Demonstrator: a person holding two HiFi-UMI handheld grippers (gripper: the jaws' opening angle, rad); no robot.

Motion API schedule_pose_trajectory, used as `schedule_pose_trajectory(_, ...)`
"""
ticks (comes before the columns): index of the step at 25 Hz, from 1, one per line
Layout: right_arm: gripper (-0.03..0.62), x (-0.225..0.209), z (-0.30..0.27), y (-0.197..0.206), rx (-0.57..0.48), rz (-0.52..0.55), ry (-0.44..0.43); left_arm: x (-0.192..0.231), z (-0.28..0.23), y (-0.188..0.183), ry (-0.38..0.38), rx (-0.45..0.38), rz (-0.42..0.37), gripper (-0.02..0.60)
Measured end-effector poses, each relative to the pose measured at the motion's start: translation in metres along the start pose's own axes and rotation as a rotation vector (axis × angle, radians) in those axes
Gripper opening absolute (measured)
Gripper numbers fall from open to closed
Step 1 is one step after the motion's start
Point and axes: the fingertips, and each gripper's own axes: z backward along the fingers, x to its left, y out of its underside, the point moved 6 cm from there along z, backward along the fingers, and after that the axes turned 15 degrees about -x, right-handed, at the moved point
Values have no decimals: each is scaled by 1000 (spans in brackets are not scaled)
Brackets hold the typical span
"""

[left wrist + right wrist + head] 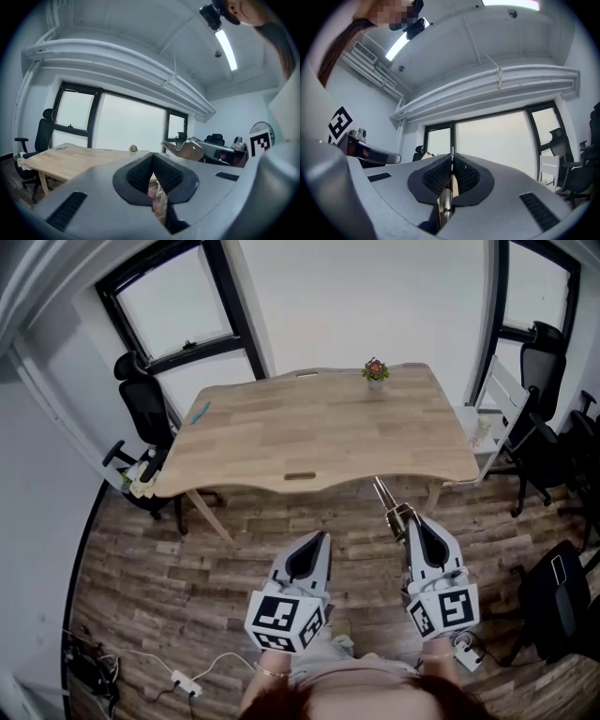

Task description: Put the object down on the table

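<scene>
A slim metal tool (385, 499) sticks out forward from my right gripper (410, 518), which is shut on it above the wooden floor, just short of the table's front edge. In the right gripper view the tool's (445, 202) shiny shaft shows squeezed between the pads of the right gripper (451, 161). My left gripper (319, 536) hangs level with it to the left, shut and holding nothing; its left gripper view shows the pads of the left gripper (153, 157) meeting. The light wooden table (309, 437) lies ahead of both grippers. The left gripper view also catches the tool (186, 149).
A small potted flower (376, 371) stands at the table's far edge and a blue pen (200, 413) lies at its left end. Black office chairs (144, 409) flank the table, with more chairs (553, 367) and a white rack (495, 411) at the right. Cables and a power strip (184, 682) lie on the floor.
</scene>
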Motion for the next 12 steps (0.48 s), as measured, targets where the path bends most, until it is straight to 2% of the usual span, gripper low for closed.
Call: schedule_pose_trajectory(12, 5, 9, -56, 21, -13, -5, 54, 54, -27, -5, 33, -12, 3, 2)
